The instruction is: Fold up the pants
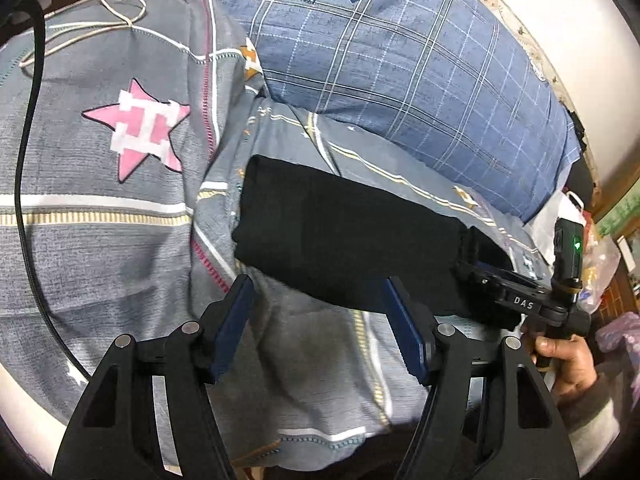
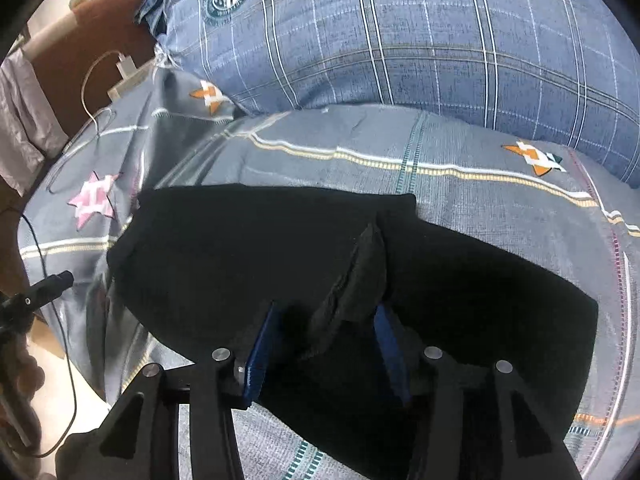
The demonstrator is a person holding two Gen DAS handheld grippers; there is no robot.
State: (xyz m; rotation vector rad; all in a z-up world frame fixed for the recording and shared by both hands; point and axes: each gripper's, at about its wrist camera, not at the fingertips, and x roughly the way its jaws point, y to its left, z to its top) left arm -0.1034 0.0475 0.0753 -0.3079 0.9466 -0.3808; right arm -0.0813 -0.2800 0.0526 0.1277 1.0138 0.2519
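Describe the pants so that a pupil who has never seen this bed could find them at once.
Start at the big blue checked pillow. In front of it lies a grey bedsheet with star patches. The pants are the folded bundle on that sheet, the only plain black cloth.

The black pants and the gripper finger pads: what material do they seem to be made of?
The black pants look like a soft matte knit, perhaps cotton or fleece: no sheen, and a raised flap shows a fuzzy ribbed edge. The fibre itself cannot be told. The finger pads of the left gripper look like blue rubber or soft plastic, with fine ridges along one edge, set on matte black hard plastic arms.
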